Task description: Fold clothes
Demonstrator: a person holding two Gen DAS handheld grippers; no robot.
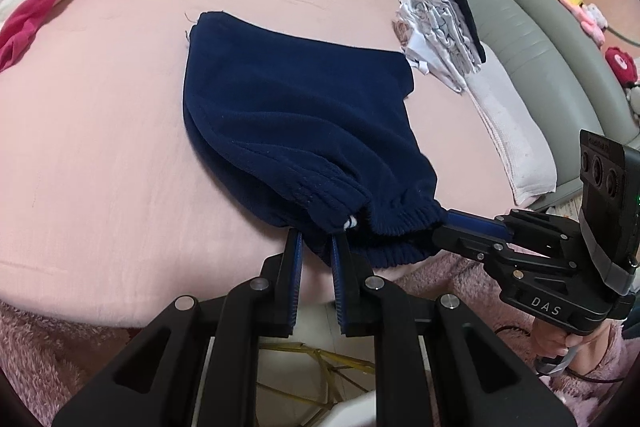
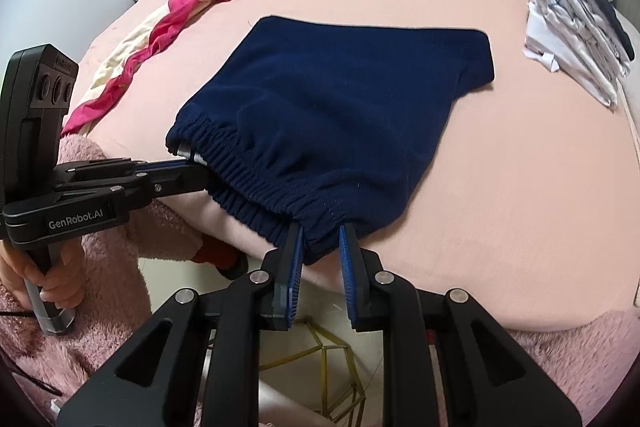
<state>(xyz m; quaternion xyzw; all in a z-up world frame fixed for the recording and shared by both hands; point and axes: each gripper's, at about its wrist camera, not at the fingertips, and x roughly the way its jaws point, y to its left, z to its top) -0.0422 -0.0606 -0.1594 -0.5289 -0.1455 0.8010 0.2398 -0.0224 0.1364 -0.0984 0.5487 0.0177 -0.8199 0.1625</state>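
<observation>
Both grippers, left and right, pinch the elastic waistband of navy fleece shorts, tensioning them flat on the pink bed, likely for folding.

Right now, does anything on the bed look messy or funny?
Yes. The pink garment lies twisted and crumpled at the bed's far left, unlike the neat folded stack on the right. The navy garment lies mostly flat.

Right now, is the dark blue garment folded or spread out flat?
Folded. The dark blue garment lies doubled on the bed, with two elastic waistband layers stacked at the near edge.
</observation>
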